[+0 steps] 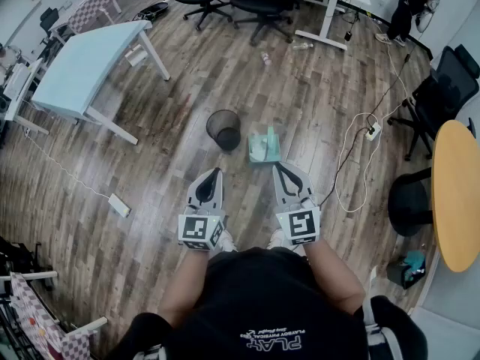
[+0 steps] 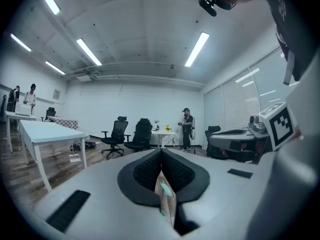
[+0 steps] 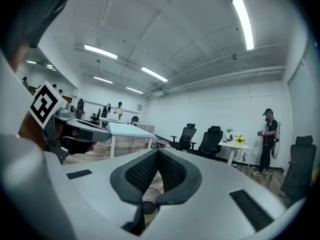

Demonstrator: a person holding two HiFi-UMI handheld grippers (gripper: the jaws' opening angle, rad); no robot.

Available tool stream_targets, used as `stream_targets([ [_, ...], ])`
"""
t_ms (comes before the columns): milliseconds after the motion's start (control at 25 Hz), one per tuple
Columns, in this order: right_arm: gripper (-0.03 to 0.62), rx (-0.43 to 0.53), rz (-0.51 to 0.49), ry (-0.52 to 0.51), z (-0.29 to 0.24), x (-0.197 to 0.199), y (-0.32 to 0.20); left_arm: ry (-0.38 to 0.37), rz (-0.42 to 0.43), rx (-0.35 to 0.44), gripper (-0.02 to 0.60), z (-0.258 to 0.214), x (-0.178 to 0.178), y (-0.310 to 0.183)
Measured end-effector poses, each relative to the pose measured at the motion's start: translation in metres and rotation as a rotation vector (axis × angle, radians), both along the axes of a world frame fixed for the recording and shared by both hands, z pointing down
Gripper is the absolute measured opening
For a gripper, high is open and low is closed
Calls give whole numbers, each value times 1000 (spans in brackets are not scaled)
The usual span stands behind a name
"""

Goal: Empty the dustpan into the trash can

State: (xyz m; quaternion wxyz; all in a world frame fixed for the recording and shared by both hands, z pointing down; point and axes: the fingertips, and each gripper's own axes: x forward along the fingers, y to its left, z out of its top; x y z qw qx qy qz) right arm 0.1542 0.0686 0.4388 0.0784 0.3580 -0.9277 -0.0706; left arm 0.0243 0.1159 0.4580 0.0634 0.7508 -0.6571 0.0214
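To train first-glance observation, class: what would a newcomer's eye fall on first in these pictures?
Two grey claws, the left claw and right claw, both shut and empty, jut out over the wood floor in the middle of the head view. Just beyond them stand a black mesh trash can and, to its right, a teal dustpan.

An office: wheeled desk chairs [image 1: 259, 2], long tables [image 1: 86, 66], strip lights [image 2: 196, 49].
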Motion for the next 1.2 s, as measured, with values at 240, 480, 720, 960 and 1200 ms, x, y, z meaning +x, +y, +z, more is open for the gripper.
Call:
stream_targets([
  [240, 23, -13, 17, -14, 1, -5, 5, -5, -47, -20, 23, 3, -19, 5],
  [480, 25, 5, 41, -89, -4, -12, 11, 14, -45, -34, 23, 10, -33, 7],
  [720, 25, -41, 86, -96, 7, -14, 10, 18, 2, -22, 23, 8, -35, 8],
  [960, 25, -56, 120, -46, 16, -42, 11, 16, 48, -14, 23, 12, -58, 11],
  [1200, 25, -86, 192, -32, 27, -66, 16, 23, 106, -7, 23, 12, -86, 15],
])
